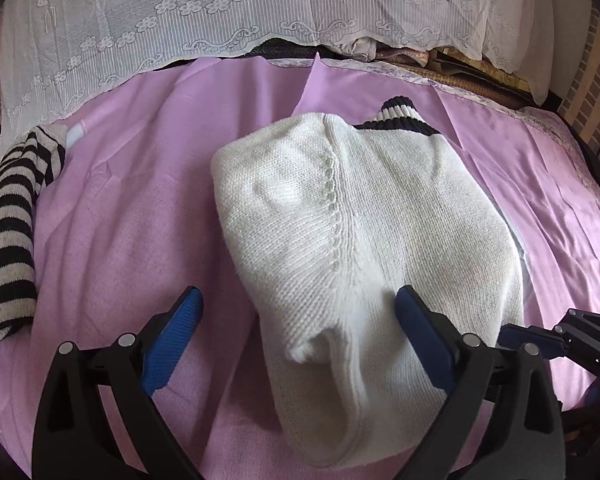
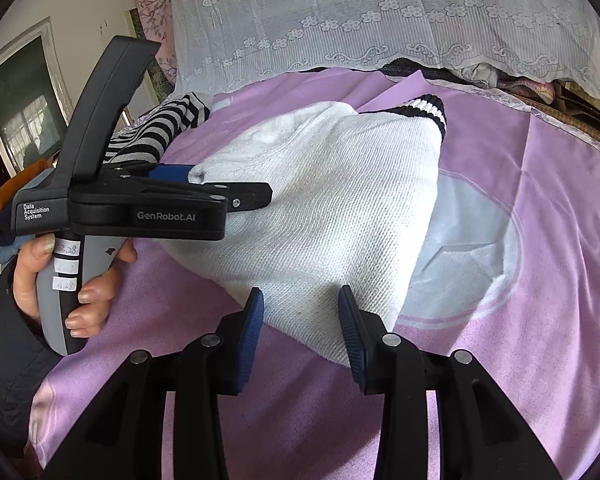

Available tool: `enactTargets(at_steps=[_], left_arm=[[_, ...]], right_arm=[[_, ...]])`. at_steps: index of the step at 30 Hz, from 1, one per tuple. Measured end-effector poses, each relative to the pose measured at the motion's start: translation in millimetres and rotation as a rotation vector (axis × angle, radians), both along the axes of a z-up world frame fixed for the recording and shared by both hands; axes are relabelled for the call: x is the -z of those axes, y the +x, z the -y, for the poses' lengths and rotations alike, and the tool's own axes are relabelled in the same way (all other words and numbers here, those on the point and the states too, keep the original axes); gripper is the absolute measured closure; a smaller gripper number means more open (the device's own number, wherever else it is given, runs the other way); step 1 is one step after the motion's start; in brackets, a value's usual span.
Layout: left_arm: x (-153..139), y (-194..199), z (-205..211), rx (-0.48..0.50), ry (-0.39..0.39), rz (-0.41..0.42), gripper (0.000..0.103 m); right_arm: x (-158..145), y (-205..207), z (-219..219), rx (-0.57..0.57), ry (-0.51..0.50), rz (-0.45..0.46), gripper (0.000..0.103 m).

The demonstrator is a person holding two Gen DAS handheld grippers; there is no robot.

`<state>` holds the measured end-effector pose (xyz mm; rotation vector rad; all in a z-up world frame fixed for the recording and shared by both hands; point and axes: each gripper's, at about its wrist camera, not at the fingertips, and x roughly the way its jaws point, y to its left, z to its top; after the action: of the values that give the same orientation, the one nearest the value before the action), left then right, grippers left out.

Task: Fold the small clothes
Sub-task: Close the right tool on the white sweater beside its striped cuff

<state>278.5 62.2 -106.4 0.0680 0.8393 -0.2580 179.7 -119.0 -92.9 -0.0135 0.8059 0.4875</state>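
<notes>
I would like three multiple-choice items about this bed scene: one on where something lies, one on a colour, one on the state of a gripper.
1. Where does the striped garment lie in the left wrist view?
A. At the left edge of the pink sheet
B. On top of the sweater
C. Between the right gripper's fingers

2. What colour is the body of the folded sweater?
A. Grey
B. White
C. Pink

3. How does the left gripper stand?
A. Shut on the sweater
B. Shut on nothing
C. Open wide

Answers: 1 A, it lies apart from the sweater, at the left. 2 B, white knit with a black-striped cuff. 3 C, its blue pads stand far apart.
</notes>
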Motion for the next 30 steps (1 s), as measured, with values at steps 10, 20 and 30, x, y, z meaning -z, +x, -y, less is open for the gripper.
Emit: enactTargets(at_steps=[10,20,30], left_arm=[[-45.0,-34.8,22.2,0.104,-0.079,0.188,0.009],[-29.0,14.8,31.2,0.069,-0.103,0.093,0.009],[3.3,23.4,37.4,0.020,0.026,0.051,0.005]], right_arm=[[-25.3,-12.8,43.3,0.105,0.214,0.033,0.061],[-70.4,75.8,50.1,0.175,0.359,0.043,0.083],[-5.2,173.5,32.6,0.187,0.276,-0.138,0.102]])
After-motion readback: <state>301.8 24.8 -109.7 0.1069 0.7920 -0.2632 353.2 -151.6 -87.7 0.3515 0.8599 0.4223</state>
